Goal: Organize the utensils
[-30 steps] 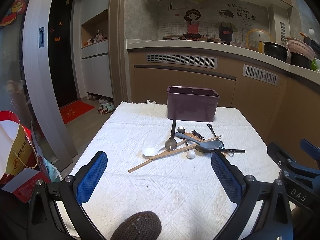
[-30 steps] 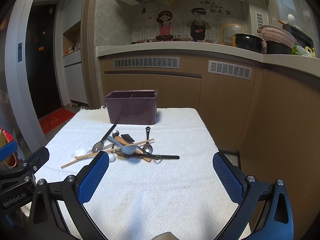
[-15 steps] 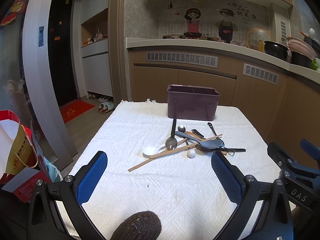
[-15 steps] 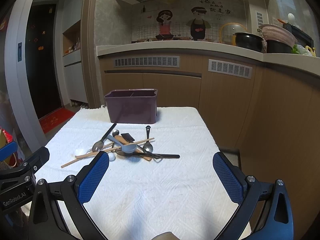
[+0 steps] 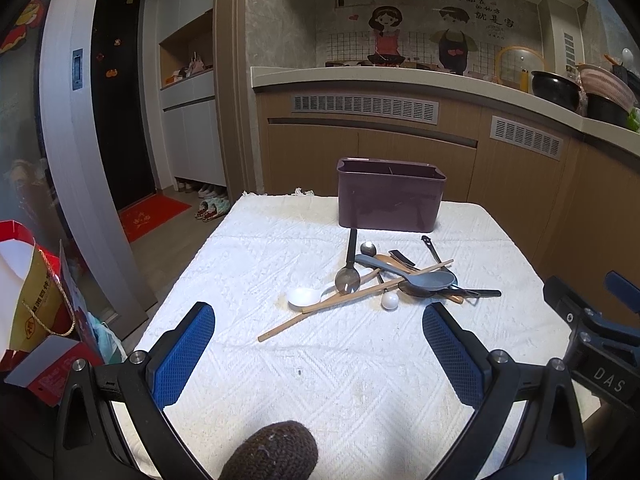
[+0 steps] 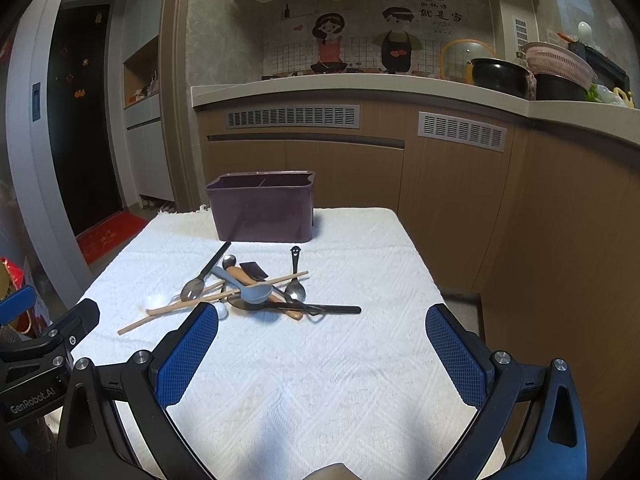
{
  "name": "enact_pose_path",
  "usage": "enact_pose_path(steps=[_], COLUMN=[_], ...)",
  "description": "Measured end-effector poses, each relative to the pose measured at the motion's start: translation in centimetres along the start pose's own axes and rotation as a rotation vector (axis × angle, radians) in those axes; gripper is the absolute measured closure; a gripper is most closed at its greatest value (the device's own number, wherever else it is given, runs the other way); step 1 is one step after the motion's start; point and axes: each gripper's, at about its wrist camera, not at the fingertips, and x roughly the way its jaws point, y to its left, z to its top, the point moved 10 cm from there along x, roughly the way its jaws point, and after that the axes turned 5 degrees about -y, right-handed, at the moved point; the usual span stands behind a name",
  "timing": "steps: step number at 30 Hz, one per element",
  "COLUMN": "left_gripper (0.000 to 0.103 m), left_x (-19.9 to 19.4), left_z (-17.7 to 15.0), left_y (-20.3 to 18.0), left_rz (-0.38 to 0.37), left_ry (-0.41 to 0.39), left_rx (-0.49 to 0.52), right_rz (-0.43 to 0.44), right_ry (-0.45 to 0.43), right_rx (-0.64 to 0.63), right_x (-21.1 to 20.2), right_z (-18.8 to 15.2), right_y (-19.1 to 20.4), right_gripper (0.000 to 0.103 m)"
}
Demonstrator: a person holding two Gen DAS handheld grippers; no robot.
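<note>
1. Kitchen beyond the table: long wood-fronted counter (image 6: pixel 360 148) with pale top and slatted vents along the far side; cartoon cook mural on the tiled wall above.
2. Far left: dark door (image 5: pixel 120 92), red mat (image 5: pixel 154 216) on the floor before it, slippers beside a white cabinet.
3. Far right on the countertop: black pot (image 6: pixel 500 76), pink colander (image 6: pixel 558 62).
4. White textured cloth (image 6: pixel 320 360) covering the table, bare across the near half.
5. Purple bin (image 5: pixel 390 194) upright at the far middle of the cloth, divider visible inside.
6. Heap of utensils (image 5: pixel 396 280) just in front of the bin: grey spoon (image 5: pixel 428 279), wooden chopsticks (image 5: pixel 340 304), white spoon (image 5: pixel 304 296), metal spoons, black-handled pieces, crossed and overlapping.
7. Left gripper (image 5: pixel 320 360) low over the near edge, blue pads spread wide, nothing between them.
8. Right gripper (image 6: pixel 322 356) alongside, likewise spread and holding nothing.
</note>
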Motion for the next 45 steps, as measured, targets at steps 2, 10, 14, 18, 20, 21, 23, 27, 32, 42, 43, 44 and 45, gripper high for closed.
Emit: enact_pose_path(steps=[2,10,14,18,20,21,23,27,32,42,43,44,45], left_gripper=[0.000,0.000,0.000,0.000,0.000,0.000,0.000,0.000,0.000,0.000,0.000,0.001,0.003], left_x=[0.8,5.8,8.0,9.7,10.4,10.9,12.1,15.7,18.7,23.8,24.3,24.5,24.9], left_z=[0.0,-1.1,-1.1,-0.2,1.0,1.6,2.2,1.0,0.9,1.2,1.0,0.9,0.9], left_y=[0.1,-0.7,-1.4,-2.0,-1.6,-1.5,-1.3,-2.2,-2.8,-3.4,-3.4,-3.4,-3.3], left_rz=[-0.001,-0.057,-0.089,-0.096,-0.073,-0.061,-0.066,-0.158,-0.133,-0.114,-0.116,-0.121,-0.114], left_ry=[0.011,0.112,0.138,0.148,0.103,0.088,0.096,0.234,0.246,0.312,0.334,0.342,0.343], left_rx=[-0.002,0.013,0.023,0.049,0.054,0.063,0.063,0.066,0.113,0.122,0.111,0.104,0.107], right_rz=[-0.004,-0.008,0.001,0.011,0.019,0.020,0.019,0.031,0.052,0.095,0.105,0.111,0.114], right_ry=[0.006,0.043,0.068,0.101,0.115,0.121,0.133,0.162,0.195,0.223,0.229,0.232,0.237], right_rx=[0.004,0.012,-0.003,-0.020,-0.023,-0.023,-0.022,-0.007,-0.017,-0.061,-0.067,-0.071,-0.072], right_x=[0.7,4.9,7.2,9.5,10.5,11.1,12.1,13.9,15.8,19.5,19.8,20.0,20.2], right_z=[0.1,-0.1,0.2,0.7,0.9,1.1,1.3,1.2,0.7,1.0,0.9,0.8,0.7], right_y=[-0.2,-0.8,-0.7,-0.5,-0.4,-0.4,-0.4,-0.4,0.1,1.1,1.3,1.4,1.4], right_gripper=[0.000,0.000,0.000,0.000,0.000,0.000,0.000,0.000,0.000,0.001,0.001,0.001,0.001])
